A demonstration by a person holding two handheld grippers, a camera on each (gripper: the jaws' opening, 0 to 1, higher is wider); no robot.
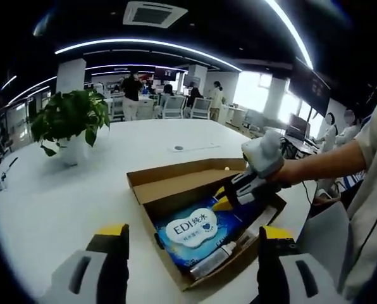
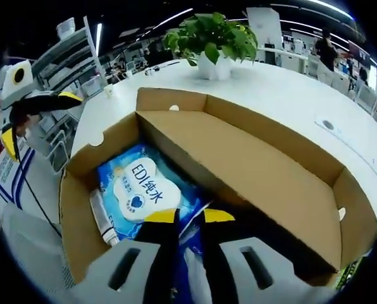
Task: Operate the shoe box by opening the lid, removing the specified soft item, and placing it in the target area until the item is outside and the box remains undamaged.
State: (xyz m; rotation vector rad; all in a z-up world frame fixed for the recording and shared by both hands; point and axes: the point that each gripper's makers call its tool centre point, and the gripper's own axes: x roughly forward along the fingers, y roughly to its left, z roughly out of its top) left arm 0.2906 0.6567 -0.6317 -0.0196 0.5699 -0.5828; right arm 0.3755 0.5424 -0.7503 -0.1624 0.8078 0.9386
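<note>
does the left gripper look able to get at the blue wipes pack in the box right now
Probably yes. The shoe box lid is folded back and the blue wipes pack lies exposed. The left gripper hovers open in front of it, though the right gripper already reaches into the box.

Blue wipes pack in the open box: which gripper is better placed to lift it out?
Right. The right gripper is already inside the shoe box, its jaws nearly closed at the blue wipes pack. The left gripper hangs open outside the box's near edge.
</note>
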